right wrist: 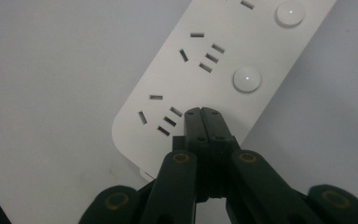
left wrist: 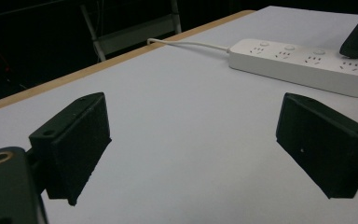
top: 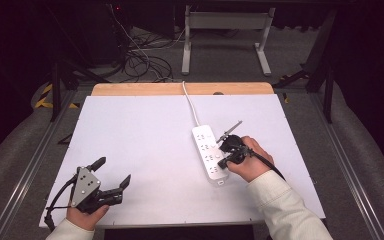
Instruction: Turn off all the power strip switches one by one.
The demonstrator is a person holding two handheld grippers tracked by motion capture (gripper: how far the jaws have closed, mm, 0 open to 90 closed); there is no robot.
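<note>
A white power strip [top: 207, 150] lies on the white table [top: 140, 130], right of centre, and its cord [top: 190, 102] runs off the far edge. My right gripper [top: 222, 161] is shut, with nothing between the jaws. In the right gripper view its joined tips [right wrist: 202, 112] touch the strip [right wrist: 223, 60] beside the end socket, in line with two round buttons [right wrist: 247, 79]. My left gripper [top: 113, 171] stands open over bare table at the near left. Its view has the empty gap [left wrist: 193, 140], the strip [left wrist: 303, 65] and the right gripper's tip [left wrist: 356, 44] beyond.
The table's wooden far edge [top: 180, 89] shows past the white surface. Behind it stand a white metal frame [top: 225, 22] and loose cables on the floor [top: 140, 60]. Grey rails run along both sides of the table.
</note>
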